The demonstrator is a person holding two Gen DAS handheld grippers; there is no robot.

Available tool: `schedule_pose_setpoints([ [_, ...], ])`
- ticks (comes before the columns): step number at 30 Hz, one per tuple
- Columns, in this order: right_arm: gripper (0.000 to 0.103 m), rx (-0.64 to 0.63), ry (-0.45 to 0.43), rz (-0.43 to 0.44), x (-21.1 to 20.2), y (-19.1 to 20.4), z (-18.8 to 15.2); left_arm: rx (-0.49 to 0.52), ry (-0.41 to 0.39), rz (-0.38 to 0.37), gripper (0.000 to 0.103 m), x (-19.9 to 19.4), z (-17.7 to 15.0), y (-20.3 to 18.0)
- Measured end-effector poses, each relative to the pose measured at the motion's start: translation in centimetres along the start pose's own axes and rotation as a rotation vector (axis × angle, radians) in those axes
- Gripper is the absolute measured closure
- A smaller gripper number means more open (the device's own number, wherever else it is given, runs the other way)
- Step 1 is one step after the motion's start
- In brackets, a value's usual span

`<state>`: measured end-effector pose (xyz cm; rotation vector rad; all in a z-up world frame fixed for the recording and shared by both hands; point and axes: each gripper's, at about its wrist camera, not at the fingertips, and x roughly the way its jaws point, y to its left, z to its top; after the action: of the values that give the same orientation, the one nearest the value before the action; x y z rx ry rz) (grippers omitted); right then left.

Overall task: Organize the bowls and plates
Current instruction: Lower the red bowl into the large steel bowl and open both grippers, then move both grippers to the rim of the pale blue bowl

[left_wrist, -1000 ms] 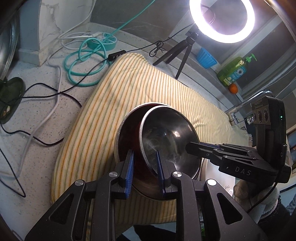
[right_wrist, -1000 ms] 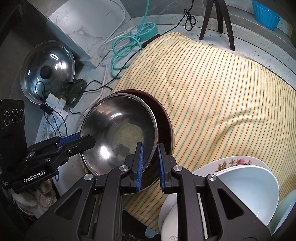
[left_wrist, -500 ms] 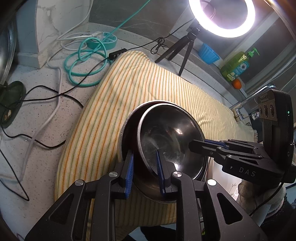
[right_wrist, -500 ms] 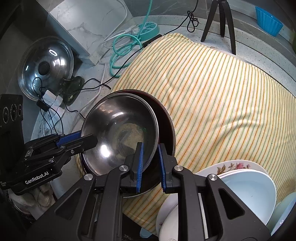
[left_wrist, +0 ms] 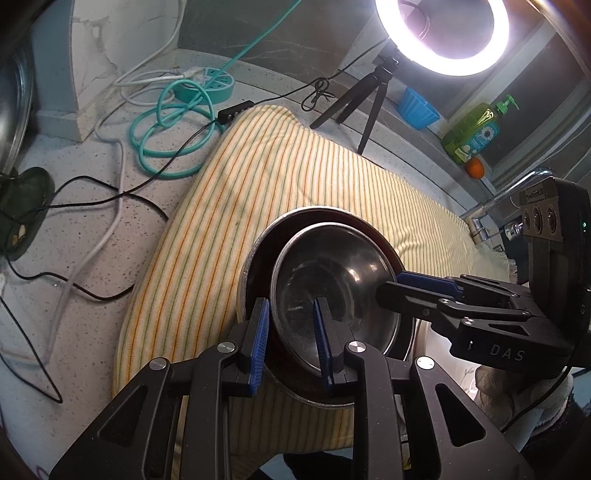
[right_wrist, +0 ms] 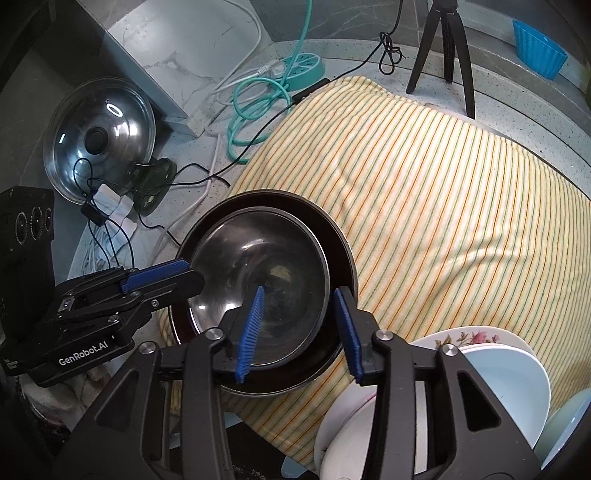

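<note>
A steel bowl sits nested in a larger dark red bowl on the striped cloth. My left gripper has its jaws astride the near rims of both bowls, about a hand-width apart; it also shows in the right wrist view. My right gripper is open, its fingers spread either side of the steel bowl's rim; it also shows in the left wrist view. White plates and bowls are stacked at lower right.
A ring light on a tripod, teal cable coils, a blue cup and a soap bottle stand behind the cloth. A pot lid leans at the left among black cables. A tap is at the right.
The steel bowl has been lowered from a tilt to sit flat inside the red bowl. My right gripper has opened and let go of its rim.
</note>
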<state>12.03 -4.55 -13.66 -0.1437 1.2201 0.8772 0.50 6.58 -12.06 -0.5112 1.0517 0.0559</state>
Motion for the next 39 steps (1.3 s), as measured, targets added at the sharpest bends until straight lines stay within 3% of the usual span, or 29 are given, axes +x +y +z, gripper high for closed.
schedule_pose_setpoints([
  [3,0.055,0.002,-0.017,0.015,-0.5,0.0,0.1,-0.004,-0.003,-0.005,0.071,-0.3,0.0,0.0],
  [7,0.026,0.000,-0.049,0.015,-1.5,0.0,0.2,0.001,-0.025,0.003,0.058,-0.9,0.2,-0.4],
  [9,0.024,0.007,-0.067,0.007,-2.1,-0.2,0.2,0.006,-0.039,0.016,0.047,-1.1,0.3,-0.7],
  [22,0.023,0.104,-0.156,-0.012,-6.6,-4.0,-1.1,0.063,-0.075,0.003,0.046,-2.1,0.8,-3.4],
  [28,0.017,0.155,-0.213,-0.052,-9.8,-6.6,-2.9,0.086,-0.085,-0.031,0.046,-2.3,0.8,-5.5],
  [39,0.016,0.302,-0.291,-0.139,-15.3,-13.5,-7.3,0.149,-0.065,-0.101,0.046,-1.0,0.1,-10.6],
])
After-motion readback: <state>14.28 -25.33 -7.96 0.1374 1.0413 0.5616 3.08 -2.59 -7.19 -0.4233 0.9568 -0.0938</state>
